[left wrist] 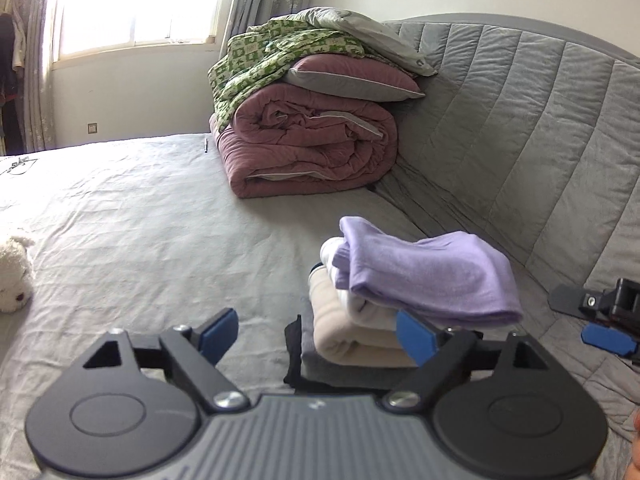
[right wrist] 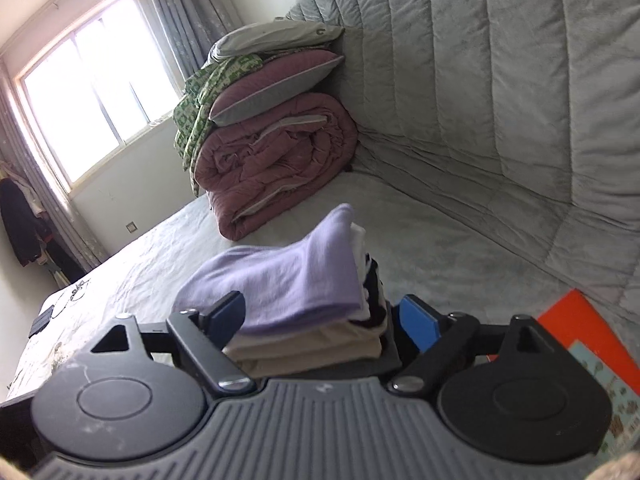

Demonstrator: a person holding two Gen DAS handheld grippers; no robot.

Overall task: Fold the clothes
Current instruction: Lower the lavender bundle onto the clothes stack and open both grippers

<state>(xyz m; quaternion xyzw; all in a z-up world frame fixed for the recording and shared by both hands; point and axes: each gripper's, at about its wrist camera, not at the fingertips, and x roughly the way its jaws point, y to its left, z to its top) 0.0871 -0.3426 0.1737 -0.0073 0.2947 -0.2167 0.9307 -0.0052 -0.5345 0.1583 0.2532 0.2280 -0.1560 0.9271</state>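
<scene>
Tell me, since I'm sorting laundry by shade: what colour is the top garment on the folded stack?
Light purple top garment, clearest in the left wrist view.

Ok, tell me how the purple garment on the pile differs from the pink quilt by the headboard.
The purple garment is thin and lies loosely folded atop a small clothes stack; the pink quilt is thick, bulky and sits under a pillow. The garment is pale lilac, the quilt dusky pink. Both are folded on the bed.

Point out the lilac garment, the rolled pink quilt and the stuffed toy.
lilac garment (left wrist: 432,280): left wrist view, middle of its top fold, on the folded pile.
rolled pink quilt (left wrist: 312,148): left wrist view, centre of the roll's front.
stuffed toy (left wrist: 14,276): left wrist view, its white body at the left edge.
</scene>
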